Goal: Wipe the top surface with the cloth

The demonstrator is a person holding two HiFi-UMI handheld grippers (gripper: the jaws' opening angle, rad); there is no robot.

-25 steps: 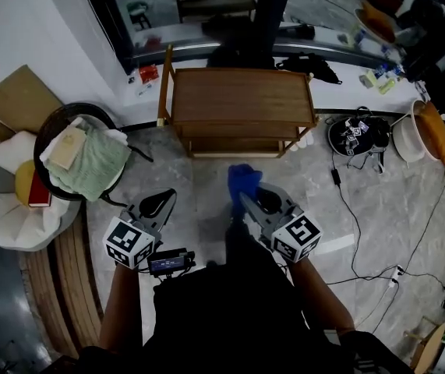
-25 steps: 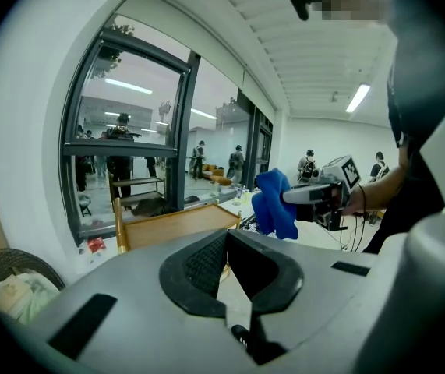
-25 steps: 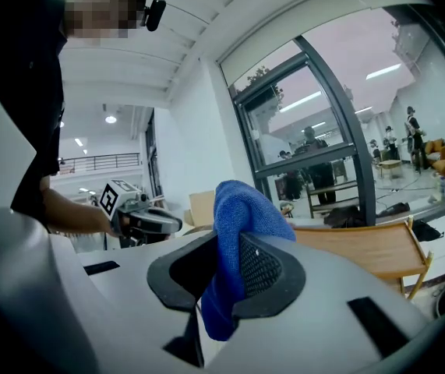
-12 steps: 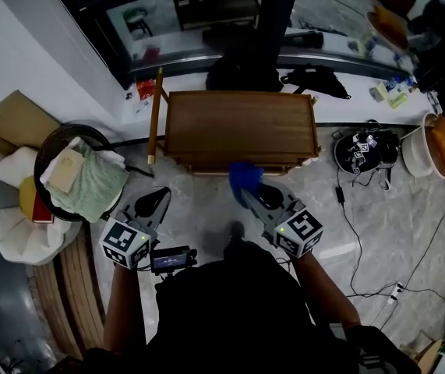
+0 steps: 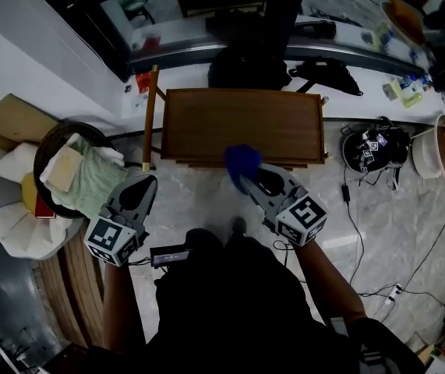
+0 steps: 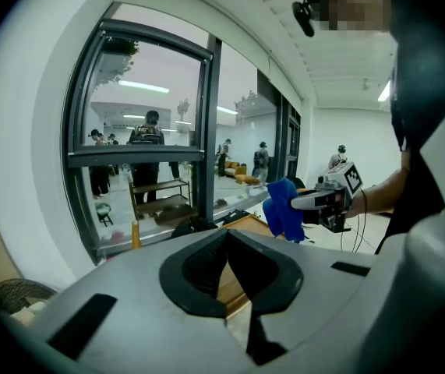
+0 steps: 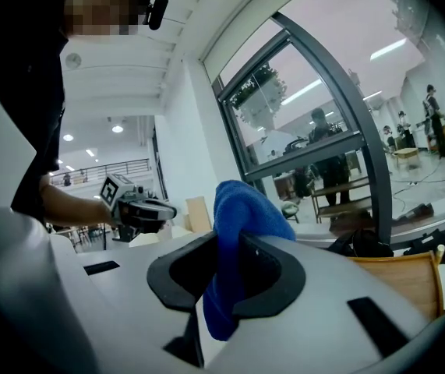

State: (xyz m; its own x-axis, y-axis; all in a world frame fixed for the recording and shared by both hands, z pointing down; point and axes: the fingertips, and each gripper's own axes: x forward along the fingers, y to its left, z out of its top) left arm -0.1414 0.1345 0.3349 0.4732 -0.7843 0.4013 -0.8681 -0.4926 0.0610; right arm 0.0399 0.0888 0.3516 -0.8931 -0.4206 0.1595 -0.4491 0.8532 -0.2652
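A low wooden table (image 5: 241, 123) with a bare brown top stands on the grey floor ahead of me. A blue cloth (image 5: 242, 162) (image 7: 234, 232) (image 6: 284, 209) hangs in my right gripper (image 5: 247, 176), which is shut on it, above the table's near edge. My left gripper (image 5: 138, 187) is shut and holds nothing, left of the table's front corner; its jaws meet (image 6: 226, 244). In the right gripper view the cloth bunches up between the jaws and the table edge (image 7: 401, 275) shows at lower right.
A dark round basket (image 5: 70, 166) with a green towel and a book sits left of the table. Cables and a dark helmet-like thing (image 5: 374, 148) lie on the floor to the right. A black bag (image 5: 247, 65) rests behind the table, by the window frame.
I have stepped closer to the table. The right gripper with the cloth moved forward to the table's near edge; the left gripper rose and moved left.
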